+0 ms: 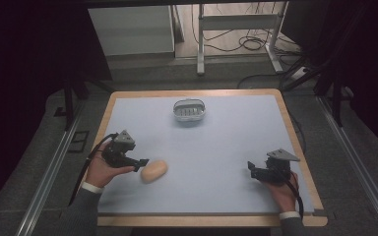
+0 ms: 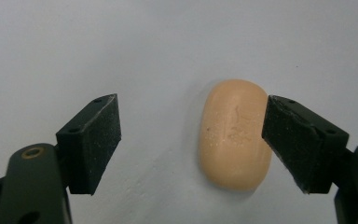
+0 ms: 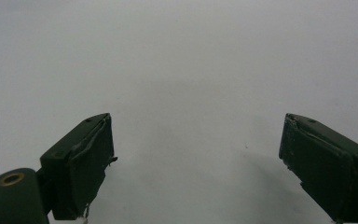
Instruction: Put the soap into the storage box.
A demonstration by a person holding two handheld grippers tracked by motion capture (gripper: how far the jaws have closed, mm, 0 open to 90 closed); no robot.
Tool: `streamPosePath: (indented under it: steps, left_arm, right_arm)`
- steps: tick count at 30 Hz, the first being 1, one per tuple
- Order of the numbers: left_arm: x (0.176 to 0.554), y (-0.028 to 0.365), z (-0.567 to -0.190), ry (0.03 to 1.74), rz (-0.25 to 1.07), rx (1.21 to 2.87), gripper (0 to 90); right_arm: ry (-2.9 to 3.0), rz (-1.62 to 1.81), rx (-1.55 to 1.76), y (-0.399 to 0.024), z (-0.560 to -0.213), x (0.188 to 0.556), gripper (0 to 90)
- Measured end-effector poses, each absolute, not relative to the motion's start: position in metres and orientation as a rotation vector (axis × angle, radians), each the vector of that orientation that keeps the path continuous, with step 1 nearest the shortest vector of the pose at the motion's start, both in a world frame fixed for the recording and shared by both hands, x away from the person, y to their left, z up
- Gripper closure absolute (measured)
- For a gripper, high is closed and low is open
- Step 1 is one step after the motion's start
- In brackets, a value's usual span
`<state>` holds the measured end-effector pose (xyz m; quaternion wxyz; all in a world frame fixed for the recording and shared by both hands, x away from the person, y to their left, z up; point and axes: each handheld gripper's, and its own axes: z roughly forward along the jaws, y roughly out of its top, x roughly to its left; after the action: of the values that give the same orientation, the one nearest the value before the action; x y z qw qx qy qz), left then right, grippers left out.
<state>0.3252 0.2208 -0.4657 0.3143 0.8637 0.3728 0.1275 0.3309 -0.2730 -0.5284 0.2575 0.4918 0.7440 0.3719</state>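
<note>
A peach-coloured oval bar of soap [image 1: 154,171] lies on the pale blue table mat [image 1: 216,142], left of centre near the front. My left gripper [image 1: 140,163] is open right beside it, jaws pointing at the bar. In the left gripper view the soap [image 2: 233,133] lies between the spread jaws, close against the right-hand pad [image 2: 294,142], and the left gripper [image 2: 191,142] holds nothing. A small grey soap dish [image 1: 189,111] with a ribbed floor stands at the back middle. My right gripper [image 1: 252,169] hovers open at the front right; between its jaws [image 3: 196,163] is bare mat.
The mat covers a wooden-edged table [image 1: 288,118]. Beyond the far edge stand a white desk frame [image 1: 236,29] and loose cables on the floor. Metal rails [image 1: 49,172] run along both sides of the table.
</note>
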Motion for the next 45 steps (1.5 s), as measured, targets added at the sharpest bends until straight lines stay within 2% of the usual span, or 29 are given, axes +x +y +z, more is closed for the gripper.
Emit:
streamPosePath:
  steps: [22, 45]
  left_arm:
    - [0.330, 0.191, -0.464, 0.913, 0.298, 2.363, 19.6]
    - [0.335, 0.169, -0.490, 0.902, 0.206, 2.481, 19.0]
  right_arm:
    - [2.018, 0.997, 1.334, -0.272, -0.529, 0.331, 10.2]
    - [2.017, 0.995, 1.336, -0.272, -0.529, 0.331, 10.2]
